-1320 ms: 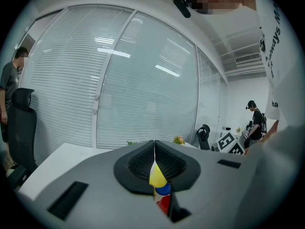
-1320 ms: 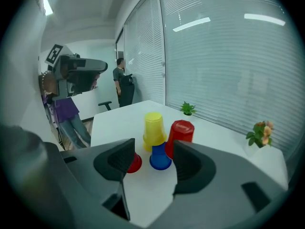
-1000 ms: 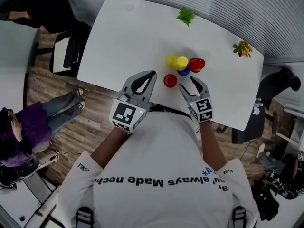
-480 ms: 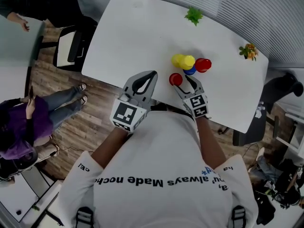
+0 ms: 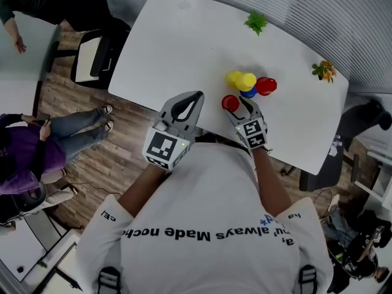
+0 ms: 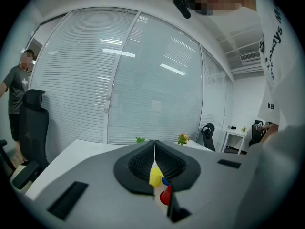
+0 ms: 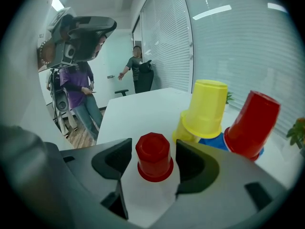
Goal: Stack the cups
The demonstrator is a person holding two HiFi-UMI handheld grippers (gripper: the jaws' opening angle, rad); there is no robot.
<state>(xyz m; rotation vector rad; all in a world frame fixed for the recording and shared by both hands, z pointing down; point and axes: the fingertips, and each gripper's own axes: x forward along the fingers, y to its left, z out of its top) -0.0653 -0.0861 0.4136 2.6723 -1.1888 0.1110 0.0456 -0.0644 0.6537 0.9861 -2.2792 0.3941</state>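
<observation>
Red cup (image 7: 154, 156) stands inverted, base up, long axis vertical, on the white table (image 5: 177, 48) near its front edge. Right gripper (image 7: 153, 152): jaws just opening, wide either side of the cup, pads clear. Left gripper (image 6: 154, 149): jaws together, empty. Yellow cups (image 7: 207, 109), blue cup (image 7: 215, 142) and tilted second red cup (image 7: 251, 125) cluster just beyond, the blue cup largely hidden. Bare tabletop extends leftward.

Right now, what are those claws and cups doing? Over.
Left gripper shut, empty. Right gripper, jaws just opening, around small red inverted plastic cup, untouched. Yellow plastic cup close behind.
</observation>
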